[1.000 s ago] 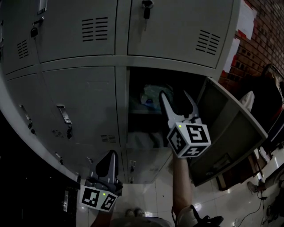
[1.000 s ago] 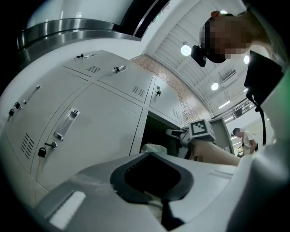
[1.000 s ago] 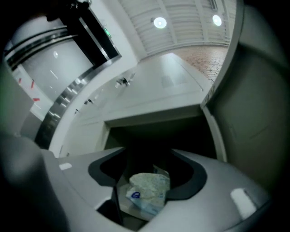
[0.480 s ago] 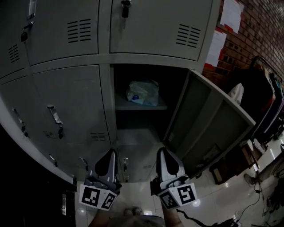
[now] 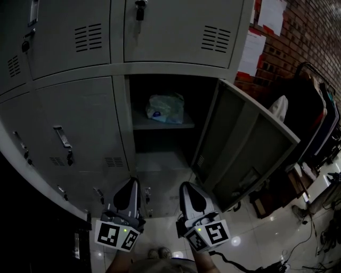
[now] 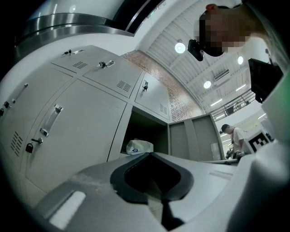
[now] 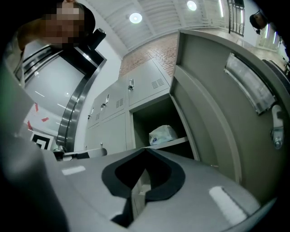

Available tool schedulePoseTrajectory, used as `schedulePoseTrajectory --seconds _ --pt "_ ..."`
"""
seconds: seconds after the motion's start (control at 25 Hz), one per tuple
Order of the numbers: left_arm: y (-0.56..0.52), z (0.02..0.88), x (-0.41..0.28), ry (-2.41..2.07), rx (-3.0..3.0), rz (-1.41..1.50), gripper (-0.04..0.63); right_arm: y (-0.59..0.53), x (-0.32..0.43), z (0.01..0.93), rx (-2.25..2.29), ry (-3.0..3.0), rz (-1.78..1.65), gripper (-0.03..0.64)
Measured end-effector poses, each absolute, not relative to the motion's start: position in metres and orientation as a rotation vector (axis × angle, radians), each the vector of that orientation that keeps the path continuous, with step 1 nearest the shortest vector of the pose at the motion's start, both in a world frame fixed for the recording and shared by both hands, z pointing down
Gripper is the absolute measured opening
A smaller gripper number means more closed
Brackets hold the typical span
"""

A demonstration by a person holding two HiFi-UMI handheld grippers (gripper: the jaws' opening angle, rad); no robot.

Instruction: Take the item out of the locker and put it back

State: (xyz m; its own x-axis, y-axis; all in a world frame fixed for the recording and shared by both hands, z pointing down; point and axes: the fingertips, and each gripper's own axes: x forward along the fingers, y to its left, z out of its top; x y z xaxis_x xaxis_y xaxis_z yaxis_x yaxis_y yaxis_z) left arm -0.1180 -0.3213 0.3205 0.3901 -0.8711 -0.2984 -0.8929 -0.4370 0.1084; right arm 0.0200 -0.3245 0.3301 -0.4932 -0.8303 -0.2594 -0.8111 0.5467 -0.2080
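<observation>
Likely weighs little, crumples: pinch plastic bag [image 5: 165,108] on locker shelf [image 5: 160,126] at its top. Left gripper [image 5: 130,184], right gripper [image 5: 188,187] closed, empty.

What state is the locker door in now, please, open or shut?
Open: the door stands swung out to the right, and the bag on the shelf inside shows through the opening.

1. Two grippers: the left gripper [image 5: 131,182] and the right gripper [image 5: 187,186]
2. Two marker cubes [image 5: 208,235], one on each gripper
3. One open locker [image 5: 165,85], with one door [image 5: 250,144] and one shelf [image 5: 160,126]
4. One bag [image 5: 165,108] on that shelf
5. Two paper sheets [image 5: 273,15] on the brick wall [image 5: 311,32]
6. One person [image 6: 234,136], far off in the left gripper view
</observation>
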Motion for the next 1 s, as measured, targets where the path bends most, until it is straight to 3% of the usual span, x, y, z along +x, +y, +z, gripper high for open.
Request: schedulePoseTrajectory --seconds 0.56,1.0 --pt "-0.23 0.343 -0.113 1.644 -2.538 0.54 0.006 -0.241 0.02 0.352 -1.303 2.52 -0.067 0.002" --pt "0.008 0.365 -0.122 1.642 -2.546 0.56 0.006 -0.013 -0.006 0.349 -1.243 2.519 -0.032 0.002"
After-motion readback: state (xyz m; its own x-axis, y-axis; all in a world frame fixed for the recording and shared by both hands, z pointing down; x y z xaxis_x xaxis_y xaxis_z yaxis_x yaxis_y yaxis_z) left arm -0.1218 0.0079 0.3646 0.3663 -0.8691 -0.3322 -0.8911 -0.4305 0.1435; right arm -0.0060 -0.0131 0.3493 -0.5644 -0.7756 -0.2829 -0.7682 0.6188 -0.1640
